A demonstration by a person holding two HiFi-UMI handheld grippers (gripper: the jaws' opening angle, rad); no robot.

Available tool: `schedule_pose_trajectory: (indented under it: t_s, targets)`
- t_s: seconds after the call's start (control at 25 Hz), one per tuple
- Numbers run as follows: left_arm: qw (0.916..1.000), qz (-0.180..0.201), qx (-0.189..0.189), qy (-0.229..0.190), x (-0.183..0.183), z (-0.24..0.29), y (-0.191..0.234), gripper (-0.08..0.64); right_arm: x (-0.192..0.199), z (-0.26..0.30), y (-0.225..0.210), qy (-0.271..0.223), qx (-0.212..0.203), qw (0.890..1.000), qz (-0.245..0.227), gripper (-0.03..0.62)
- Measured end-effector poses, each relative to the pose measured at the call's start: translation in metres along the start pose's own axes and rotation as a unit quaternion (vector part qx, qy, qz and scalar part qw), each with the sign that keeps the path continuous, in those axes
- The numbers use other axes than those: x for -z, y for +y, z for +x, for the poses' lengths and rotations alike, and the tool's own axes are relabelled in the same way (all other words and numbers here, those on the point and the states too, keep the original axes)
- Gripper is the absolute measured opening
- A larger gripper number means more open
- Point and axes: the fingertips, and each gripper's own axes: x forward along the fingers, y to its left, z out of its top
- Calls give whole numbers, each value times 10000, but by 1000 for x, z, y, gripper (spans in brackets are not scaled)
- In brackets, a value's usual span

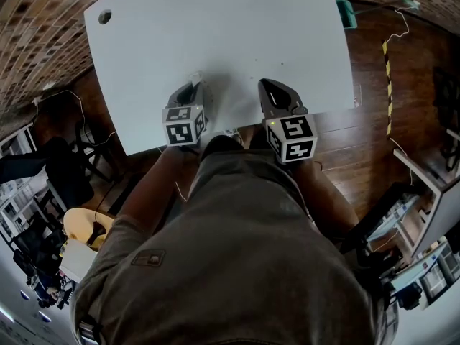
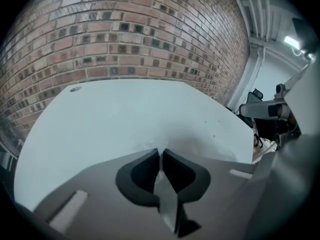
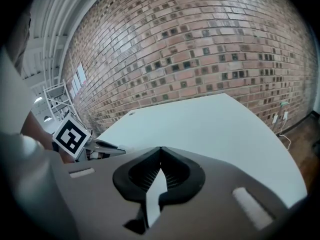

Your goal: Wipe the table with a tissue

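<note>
The white table (image 1: pixel 215 27) lies in front of me, and both grippers rest at its near edge. My left gripper (image 1: pixel 192 85) is shut, with a small crumpled white tissue (image 1: pixel 195 75) pinched at its tips and pressed to the tabletop. In the left gripper view the jaws (image 2: pixel 161 151) meet on a bit of the tissue (image 2: pixel 152 146) against the table (image 2: pixel 125 114). My right gripper (image 1: pixel 267 85) sits a hand's width to the right, shut and empty. In the right gripper view its jaws (image 3: pixel 161 149) touch above the table (image 3: pixel 215 129), and the left gripper's marker cube (image 3: pixel 70 136) shows at left.
A cable hole (image 1: pixel 105 16) is in the table's far left corner. A brick wall (image 2: pixel 125 34) stands behind the table. A teal object (image 1: pixel 346 13) and a yellow-black cable (image 1: pixel 387 85) are on the wooden floor at right. Chairs (image 1: pixel 65 164) stand at left.
</note>
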Motion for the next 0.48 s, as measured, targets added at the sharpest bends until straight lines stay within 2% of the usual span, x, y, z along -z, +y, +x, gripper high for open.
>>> schedule_pose_trajectory:
  t_s: [0.48]
  targets:
    - [9995, 150, 121, 230, 2, 5, -11, 23, -6, -5, -8, -137, 48, 9999, 39, 14]
